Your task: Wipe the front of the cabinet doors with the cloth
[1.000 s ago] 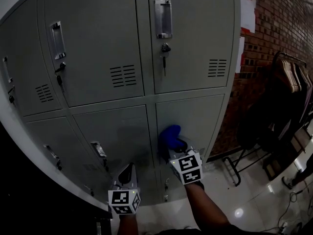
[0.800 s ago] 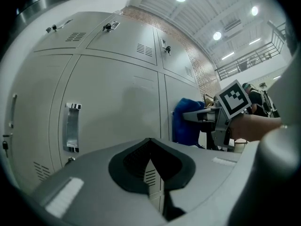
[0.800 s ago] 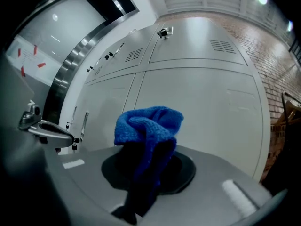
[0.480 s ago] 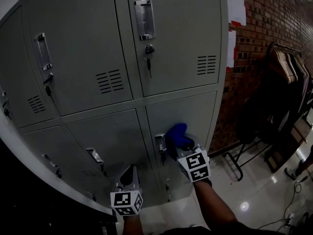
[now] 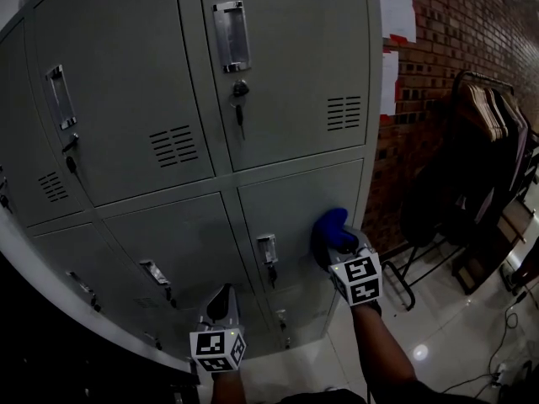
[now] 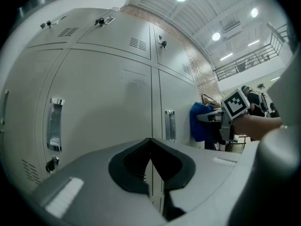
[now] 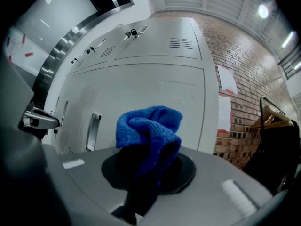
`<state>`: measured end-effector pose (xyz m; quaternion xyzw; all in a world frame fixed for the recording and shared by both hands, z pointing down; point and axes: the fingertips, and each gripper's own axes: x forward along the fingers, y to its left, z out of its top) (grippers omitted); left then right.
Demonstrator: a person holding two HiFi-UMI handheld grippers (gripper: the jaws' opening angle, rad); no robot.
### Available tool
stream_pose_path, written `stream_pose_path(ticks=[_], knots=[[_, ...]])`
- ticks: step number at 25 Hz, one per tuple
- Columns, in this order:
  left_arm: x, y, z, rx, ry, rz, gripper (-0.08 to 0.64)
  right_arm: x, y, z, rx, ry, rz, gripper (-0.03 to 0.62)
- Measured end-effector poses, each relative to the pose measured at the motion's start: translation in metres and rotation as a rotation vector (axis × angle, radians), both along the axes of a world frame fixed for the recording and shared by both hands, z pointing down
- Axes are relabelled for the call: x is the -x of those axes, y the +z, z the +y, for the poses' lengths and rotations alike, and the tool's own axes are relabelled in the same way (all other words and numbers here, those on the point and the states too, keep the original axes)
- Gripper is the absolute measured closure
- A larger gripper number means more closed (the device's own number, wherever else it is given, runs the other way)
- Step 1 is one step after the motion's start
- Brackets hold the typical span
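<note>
The blue cloth (image 5: 330, 228) is bunched in the right gripper (image 5: 338, 244), whose jaws are clamped on its lower part. Its folded top sticks out past the jaw tips, and the pinched end is lost in shadow between them. The cloth is held up at the right part of the lower right cabinet door (image 5: 290, 200), near that door's outer edge. The dim light does not show whether it actually presses on the metal. The door's recessed handle (image 5: 268, 248) lies well to the left of the cloth. The left gripper (image 5: 221, 303) hangs lower, in front of the bottom row of doors, its jaws closed on each other with nothing between them. Each gripper's marker cube (image 5: 362, 279) bears only black-and-white squares, no lettering. Above, the upper right door (image 5: 295, 66) has a handle (image 5: 230, 35), a key (image 5: 240, 112) hanging in its lock and vent slots (image 5: 344, 114). The doors further left are cut off by the picture's edge. On the brick wall (image 5: 459, 49) to the right hang white paper sheets (image 5: 396, 7) with red marks, their print too small to read. A clothes rack (image 5: 487, 112) with hangers stands dark and indistinct beyond.
</note>
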<state>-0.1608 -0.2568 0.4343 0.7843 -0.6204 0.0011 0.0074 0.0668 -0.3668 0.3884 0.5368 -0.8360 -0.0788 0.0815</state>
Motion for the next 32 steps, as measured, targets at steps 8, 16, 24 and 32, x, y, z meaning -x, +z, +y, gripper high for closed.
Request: stream_pose_path(ticks=[8, 16, 24, 32], knots=[[-0.003, -0.002, -0.001, -0.005, 0.003, 0.001, 0.546, -0.045, 0.004, -0.011, 0.006, 0.093, 0.033, 0.531], [-0.004, 0.004, 0.002, 0.005, -0.001, 0.004, 0.546, -0.079, 0.005, -0.019, 0.020, 0.147, 0.049, 0.531], [-0.006, 0.004, 0.008, 0.004, 0.004, 0.002, 0.546, -0.043, 0.004, 0.007, -0.018, 0.095, 0.047, 0.532], [-0.006, 0.004, 0.012, 0.002, 0.006, 0.001, 0.546, 0.068, 0.028, 0.030, 0.022, -0.111, 0.041, 0.532]])
